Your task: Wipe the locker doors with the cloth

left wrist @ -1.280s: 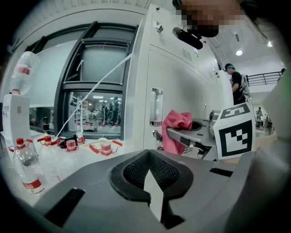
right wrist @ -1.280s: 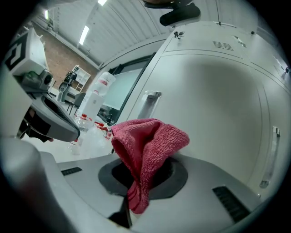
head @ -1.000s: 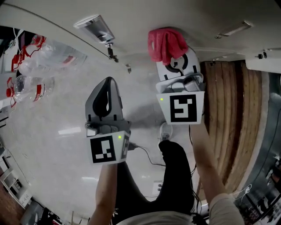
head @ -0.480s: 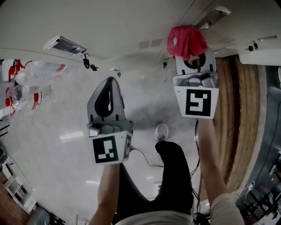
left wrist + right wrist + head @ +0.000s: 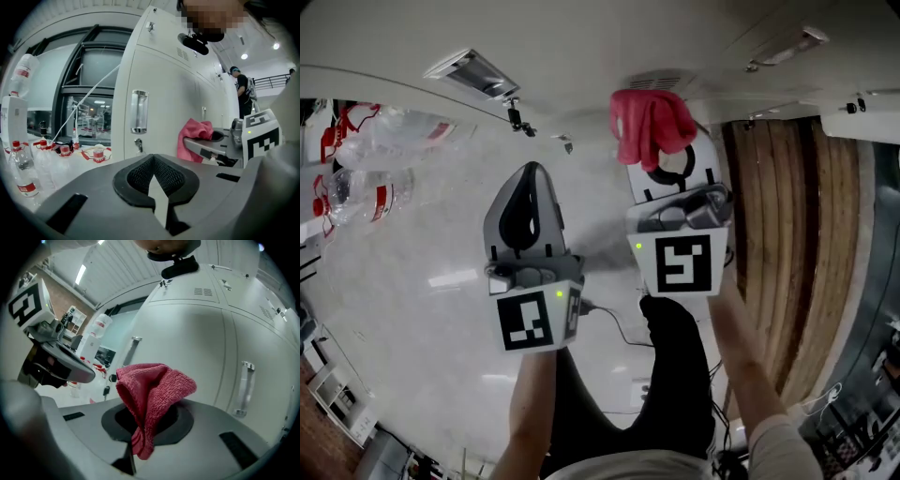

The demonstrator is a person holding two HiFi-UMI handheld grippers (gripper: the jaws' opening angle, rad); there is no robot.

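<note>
Red cloth pinched in right gripper, held up at shut locker doors.

Head view: the red cloth (image 5: 649, 122) is seen clamped in the right gripper (image 5: 664, 161), close to the pale locker doors (image 5: 581, 42); contact cannot be confirmed. The left gripper (image 5: 528, 183) is held alongside. Clear bottles (image 5: 370, 183) with red caps are noted at left, contents unreadable, partly cut off by the edge. Left gripper view: jaws are pressed together on nothing; a door handle (image 5: 139, 111) is seen ahead. Right gripper view: the cloth is gripped by its lower fold, the bunch above hiding part of a door. Locker interiors are hidden.
</note>
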